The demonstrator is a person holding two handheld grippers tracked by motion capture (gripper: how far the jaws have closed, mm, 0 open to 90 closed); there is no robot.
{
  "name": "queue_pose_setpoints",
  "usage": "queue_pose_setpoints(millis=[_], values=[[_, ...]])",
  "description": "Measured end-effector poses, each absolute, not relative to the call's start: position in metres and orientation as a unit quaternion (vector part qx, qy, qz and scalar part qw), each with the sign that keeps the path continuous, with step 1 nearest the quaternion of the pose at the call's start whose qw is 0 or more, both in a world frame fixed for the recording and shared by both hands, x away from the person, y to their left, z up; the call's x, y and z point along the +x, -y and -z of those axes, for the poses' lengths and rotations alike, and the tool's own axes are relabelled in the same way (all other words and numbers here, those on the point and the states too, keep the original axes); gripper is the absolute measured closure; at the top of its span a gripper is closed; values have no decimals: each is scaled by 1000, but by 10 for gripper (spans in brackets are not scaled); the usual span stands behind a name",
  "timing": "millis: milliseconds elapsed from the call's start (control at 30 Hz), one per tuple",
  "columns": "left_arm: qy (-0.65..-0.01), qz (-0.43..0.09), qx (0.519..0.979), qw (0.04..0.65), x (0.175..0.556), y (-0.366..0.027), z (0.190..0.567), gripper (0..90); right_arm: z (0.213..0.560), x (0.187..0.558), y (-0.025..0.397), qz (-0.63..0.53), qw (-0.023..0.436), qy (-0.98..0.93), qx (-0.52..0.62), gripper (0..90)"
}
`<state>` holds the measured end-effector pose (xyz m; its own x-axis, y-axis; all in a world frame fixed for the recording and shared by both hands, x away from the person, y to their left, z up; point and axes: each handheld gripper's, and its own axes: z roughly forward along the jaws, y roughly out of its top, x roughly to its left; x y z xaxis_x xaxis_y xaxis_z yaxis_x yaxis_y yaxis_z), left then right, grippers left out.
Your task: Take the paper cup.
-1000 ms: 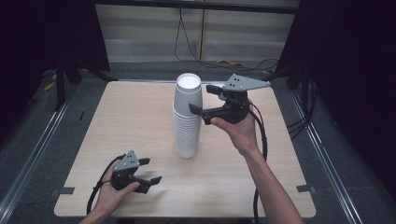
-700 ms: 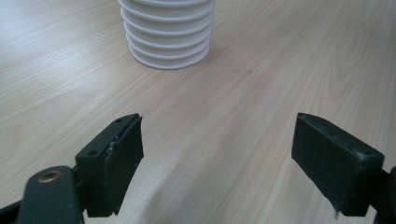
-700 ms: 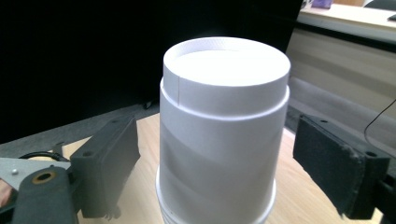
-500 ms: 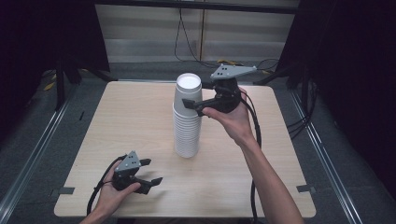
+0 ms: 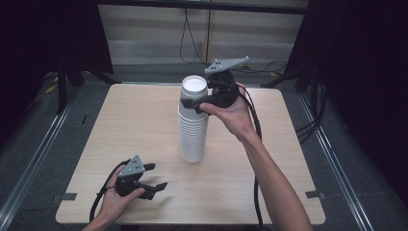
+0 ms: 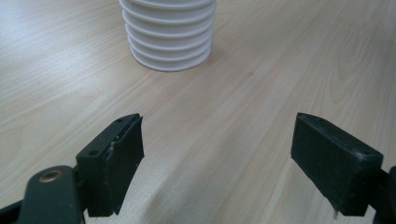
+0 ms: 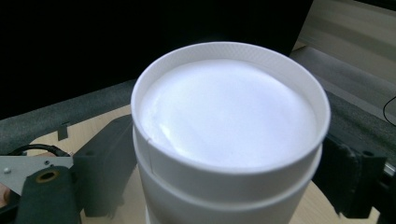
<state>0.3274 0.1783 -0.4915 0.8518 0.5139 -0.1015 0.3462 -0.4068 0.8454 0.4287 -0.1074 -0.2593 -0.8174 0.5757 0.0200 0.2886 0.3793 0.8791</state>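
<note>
A: The tall stack of white ribbed paper cups (image 5: 193, 122) stands upright near the middle of the pale wooden table (image 5: 125, 120). One stack; the rims are too tightly nested in the high view to count them all, though the left gripper view shows six rims at its foot.

B: And the top white paper cup (image 7: 229, 116)?

A: It sits in the stack with its mouth open upward. The right gripper (image 5: 198, 101) is at that top cup, one black jaw on each side of the wall just under the rim. In the right gripper view both jaws lie against the cup or very close; I cannot tell whether they press it.

B: The other one?

A: The left gripper (image 5: 155, 177) rests low at the table's near left corner, well apart from the stack, jaws spread wide with nothing between them but bare wood.

B: Any print or labels?

A: None readable on the cups.

B: What's around?

A: Black cables (image 5: 190, 36) hang at the far wall, grey floor rails (image 5: 33, 159) run beside the table, and two small dark tabs (image 5: 65, 197) sit at its near edge. Nothing stands between the grippers and the stack.
</note>
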Motion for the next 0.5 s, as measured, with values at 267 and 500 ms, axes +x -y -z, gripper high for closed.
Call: queue_pose_setpoints(millis=[267, 500], values=[[-256, -85, 836, 478, 327, -177, 492, 169, 257, 433, 105, -484, 135, -823, 267, 165], [-260, -83, 833, 481, 328, -178, 491, 169, 256, 435, 102, -468, 137, -831, 267, 194]])
